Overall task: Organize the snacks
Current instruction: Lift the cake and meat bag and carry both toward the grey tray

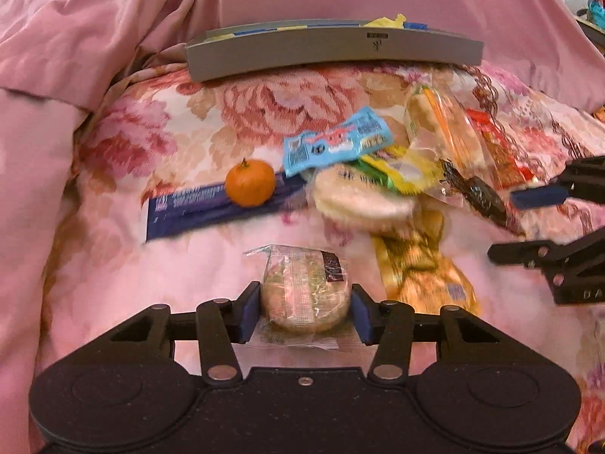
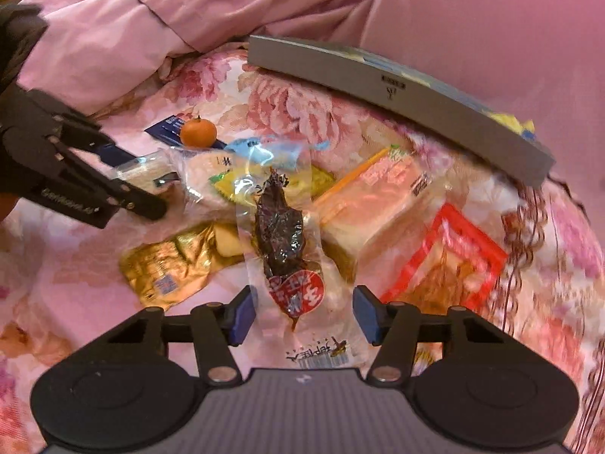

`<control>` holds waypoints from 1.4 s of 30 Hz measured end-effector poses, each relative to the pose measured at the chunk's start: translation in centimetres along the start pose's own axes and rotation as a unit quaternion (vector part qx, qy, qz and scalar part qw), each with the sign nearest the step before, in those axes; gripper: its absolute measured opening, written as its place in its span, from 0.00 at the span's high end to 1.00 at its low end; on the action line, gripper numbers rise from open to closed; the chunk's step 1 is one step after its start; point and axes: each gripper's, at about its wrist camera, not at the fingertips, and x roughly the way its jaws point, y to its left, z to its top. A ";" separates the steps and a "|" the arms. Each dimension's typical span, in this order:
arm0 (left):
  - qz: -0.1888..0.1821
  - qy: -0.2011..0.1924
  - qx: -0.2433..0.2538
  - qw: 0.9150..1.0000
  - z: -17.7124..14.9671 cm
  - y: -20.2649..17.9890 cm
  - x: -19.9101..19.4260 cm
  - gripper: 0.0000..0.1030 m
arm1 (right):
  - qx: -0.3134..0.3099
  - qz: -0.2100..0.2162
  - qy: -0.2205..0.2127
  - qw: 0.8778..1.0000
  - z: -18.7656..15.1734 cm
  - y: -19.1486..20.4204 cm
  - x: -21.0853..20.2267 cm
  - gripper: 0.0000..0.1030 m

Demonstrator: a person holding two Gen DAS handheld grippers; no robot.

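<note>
Between pile [image 1: 378, 174] and tray [image 1: 332, 53], bare quilt [image 1: 242, 106].

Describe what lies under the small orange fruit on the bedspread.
The orange fruit rests on a flat dark blue packet, which lies on the floral bedspread. The packet's right end disappears under the snack pile, so its full length is hidden.

A pink quilt [image 1: 94, 38] bunches behind a flowered bedspread [image 1: 234, 106] — pink and cream blooms.
</note>
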 end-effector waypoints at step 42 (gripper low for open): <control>0.008 -0.015 -0.034 0.999 -0.4 -1.8 -2.1 0.51 | -0.062 -0.062 -0.070 0.994 -1.2 3.6 -1.6 0.47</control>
